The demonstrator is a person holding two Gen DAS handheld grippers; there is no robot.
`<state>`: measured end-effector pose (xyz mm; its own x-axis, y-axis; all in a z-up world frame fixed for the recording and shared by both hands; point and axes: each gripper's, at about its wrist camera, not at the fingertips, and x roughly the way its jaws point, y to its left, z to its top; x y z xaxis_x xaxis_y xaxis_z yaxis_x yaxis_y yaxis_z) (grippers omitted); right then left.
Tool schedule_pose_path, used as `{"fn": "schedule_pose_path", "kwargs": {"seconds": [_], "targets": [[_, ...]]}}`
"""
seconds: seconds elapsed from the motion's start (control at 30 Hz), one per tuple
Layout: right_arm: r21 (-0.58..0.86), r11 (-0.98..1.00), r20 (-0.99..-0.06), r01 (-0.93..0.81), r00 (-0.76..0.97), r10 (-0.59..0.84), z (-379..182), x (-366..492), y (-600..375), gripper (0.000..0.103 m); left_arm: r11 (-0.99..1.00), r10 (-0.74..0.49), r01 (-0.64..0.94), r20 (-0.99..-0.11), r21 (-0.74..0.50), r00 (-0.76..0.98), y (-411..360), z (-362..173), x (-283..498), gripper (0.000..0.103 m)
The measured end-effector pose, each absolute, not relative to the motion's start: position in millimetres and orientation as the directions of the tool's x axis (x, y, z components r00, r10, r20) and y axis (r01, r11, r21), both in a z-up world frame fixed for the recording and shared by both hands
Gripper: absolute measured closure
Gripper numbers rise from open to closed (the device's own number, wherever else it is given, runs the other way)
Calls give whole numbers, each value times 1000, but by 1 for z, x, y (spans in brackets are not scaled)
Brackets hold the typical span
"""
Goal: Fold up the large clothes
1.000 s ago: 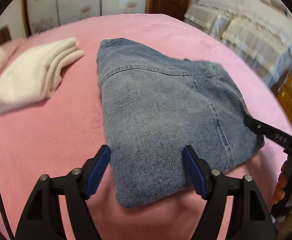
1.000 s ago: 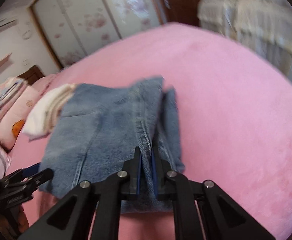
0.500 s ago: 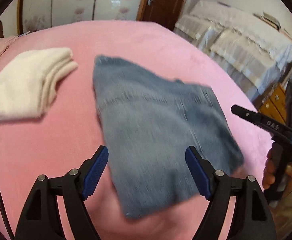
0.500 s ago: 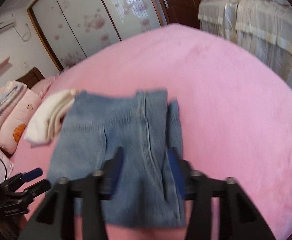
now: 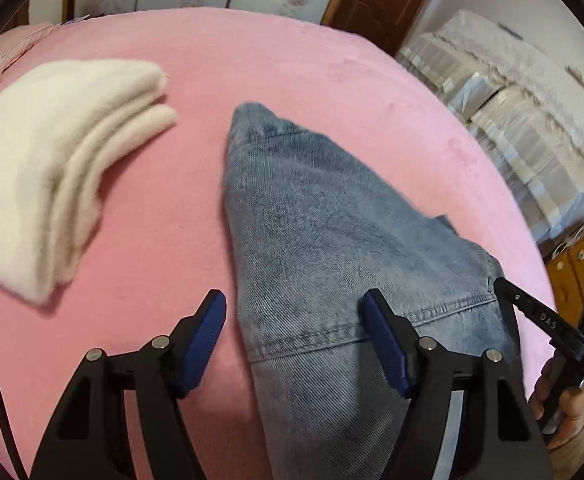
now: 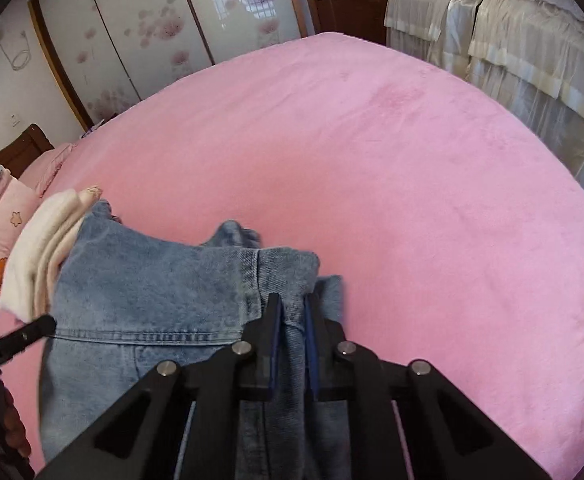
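While folded into a thick blue denim bundle (image 5: 332,264) on the pink plush bedspread (image 6: 412,152), still not squared off: one corner bunched, edges uneven. Clamped on a ridge of that denim, jaws closing with cloth pinched between the blue pads, the right gripper (image 6: 292,320). Straddling the bundle's near edge, jaws wide but closing, pads not yet pressing the fabric, the left gripper (image 5: 298,332). Just beside the jeans, on the left, a cream fleece garment (image 5: 52,184), already folded in neat layers. Judged well along: main folds made, one finished piece set aside; left to do, by the look of it, a last tidy or shift of the denim.
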<state>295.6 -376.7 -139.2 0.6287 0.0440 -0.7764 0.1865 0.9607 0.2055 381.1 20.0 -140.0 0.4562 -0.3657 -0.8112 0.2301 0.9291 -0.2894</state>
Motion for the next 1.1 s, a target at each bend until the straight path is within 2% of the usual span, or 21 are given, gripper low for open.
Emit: {"fn": "schedule_pose_path", "kwargs": {"seconds": [0.13, 0.27, 0.4, 0.47, 0.53, 0.6, 0.8, 1.0, 1.1], "targets": [[222, 946, -805, 236, 592, 41, -163, 297, -385, 91, 920, -392, 182, -816, -347, 424, 24, -147, 386, 32], [294, 927, -782, 232, 617, 93, -148, 289, -392, 87, 932, -359, 215, -827, -292, 432, 25, -134, 381, 32], [270, 943, -760, 195, 645, 84, -122, 272, -390, 85, 939, -329, 247, -841, -240, 430, 21, -119, 370, 32], [270, 946, -749, 180, 657, 89, -110, 261, -387, 79, 937, -333, 255, -839, -241, 430, 21, -110, 364, 32], [256, 951, -742, 176, 666, 76, -101, 252, -383, 62, 934, -340, 258, -833, -246, 436, 22, -98, 354, 31], [226, 960, -737, 167, 673, 56, -88, 240, -376, 56, 934, -340, 264, -832, -243, 438, 24, -87, 348, 29], [231, 963, -747, 138, 659, 85, -61, 217, -363, 55, 944, -298, 269, -836, -189, 461, 29, -56, 324, 25], [215, 968, -753, 127, 653, 81, -32, 195, -352, 27, 940, -313, 281, -821, -195, 478, 37, -24, 297, 24], [216, 972, -726, 95, 681, 95, -17, 180, -344, 24, 932, -333, 303, -802, -200, 496, 38, -10, 283, 24]]}}
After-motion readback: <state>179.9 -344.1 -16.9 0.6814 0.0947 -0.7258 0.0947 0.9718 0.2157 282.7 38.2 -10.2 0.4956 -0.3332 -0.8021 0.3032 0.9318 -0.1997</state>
